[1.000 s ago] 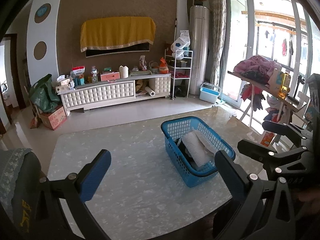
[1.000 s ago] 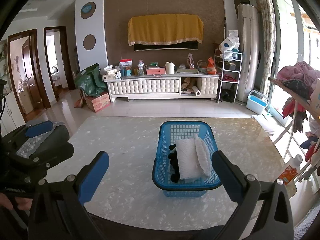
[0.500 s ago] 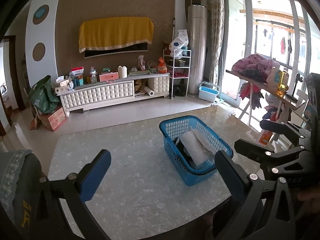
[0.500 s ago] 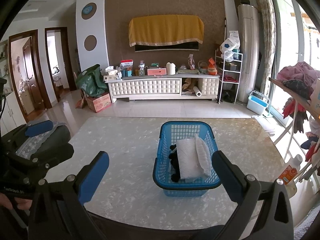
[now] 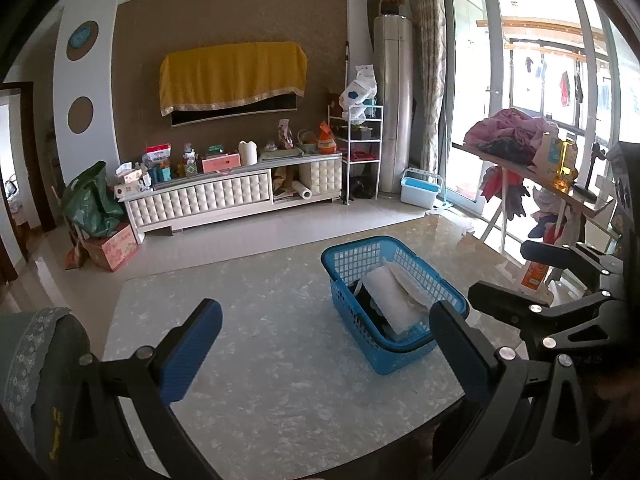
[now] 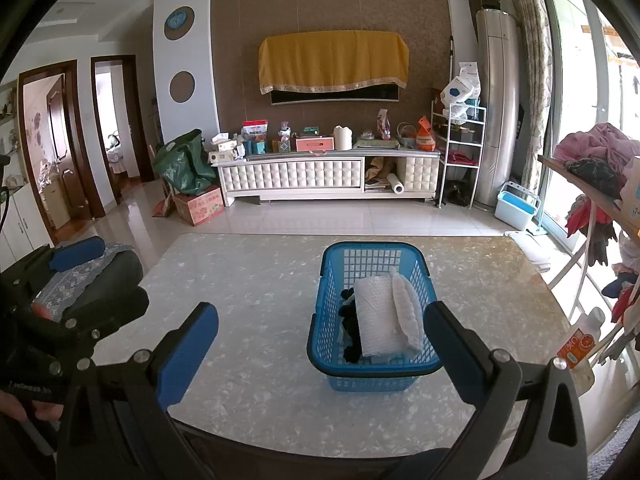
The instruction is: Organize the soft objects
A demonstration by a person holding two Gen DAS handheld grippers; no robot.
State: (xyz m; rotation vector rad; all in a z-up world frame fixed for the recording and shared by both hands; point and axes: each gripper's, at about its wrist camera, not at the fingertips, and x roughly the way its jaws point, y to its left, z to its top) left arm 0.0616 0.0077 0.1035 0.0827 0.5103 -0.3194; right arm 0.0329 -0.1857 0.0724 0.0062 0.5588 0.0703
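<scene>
A blue basket (image 6: 374, 312) sits on the marble table (image 6: 256, 280), holding a folded white cloth (image 6: 380, 324) with dark fabric (image 6: 350, 328) tucked along its left side; nothing lies between it and either tool, while a cluttered TV cabinet (image 6: 320, 176) and a laundry-piled rack (image 5: 532, 160) stand well beyond the table. The left gripper (image 5: 320, 352) and right gripper (image 6: 320, 348) both hover over the near table edge with fingers spread wide and empty. Compared with a second ago the left view sits slightly higher and the basket looks unmoved.
</scene>
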